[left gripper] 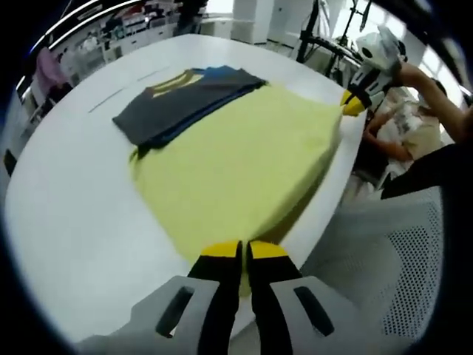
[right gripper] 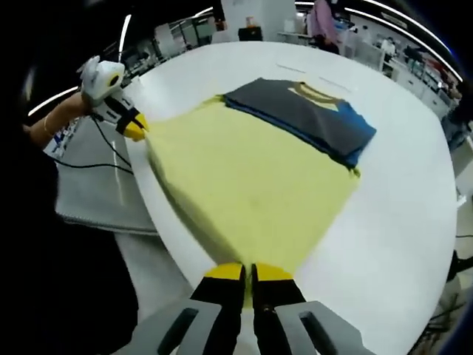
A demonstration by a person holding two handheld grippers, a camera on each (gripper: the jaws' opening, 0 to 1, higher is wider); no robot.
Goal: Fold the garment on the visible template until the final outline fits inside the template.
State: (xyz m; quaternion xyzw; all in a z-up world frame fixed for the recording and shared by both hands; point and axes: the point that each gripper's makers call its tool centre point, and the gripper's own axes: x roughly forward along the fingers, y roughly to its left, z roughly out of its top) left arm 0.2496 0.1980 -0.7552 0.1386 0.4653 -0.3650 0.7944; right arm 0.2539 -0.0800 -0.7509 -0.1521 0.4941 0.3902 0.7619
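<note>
A: Where does the garment [left gripper: 244, 166] lie?

B: On the white table [left gripper: 74, 214]. Its yellow part spreads toward the near edge, and a dark grey and blue part [left gripper: 185, 100] sits folded over the far end. No template outline can be made out in either view.

A: And the grippers?

B: Each is at a near corner of the yellow cloth. In the left gripper view the left gripper [left gripper: 244, 251] has its jaws together with the yellow hem pinched between the tips. In the right gripper view the right gripper [right gripper: 247, 272] is the same, jaws closed on the hem at the opposite corner. Each shows small in the other's view, at the table's edge with the cloth's corner at its tip.

A: Which way does the cloth run from them?

B: Straight ahead, away from both. Its long axis goes from the held edge to the dark folded end across the table. The held edge itself is stretched between the two grippers, along the table's rim.

A: So what does the next move turn on?

B: Probably on carrying that near edge forward along the long axis, over toward the dark part. Both grippers are about equally near, so they would need to travel together to keep the edge straight.

A: Any risk?

B: If one leads, the fold likely skews.
</note>
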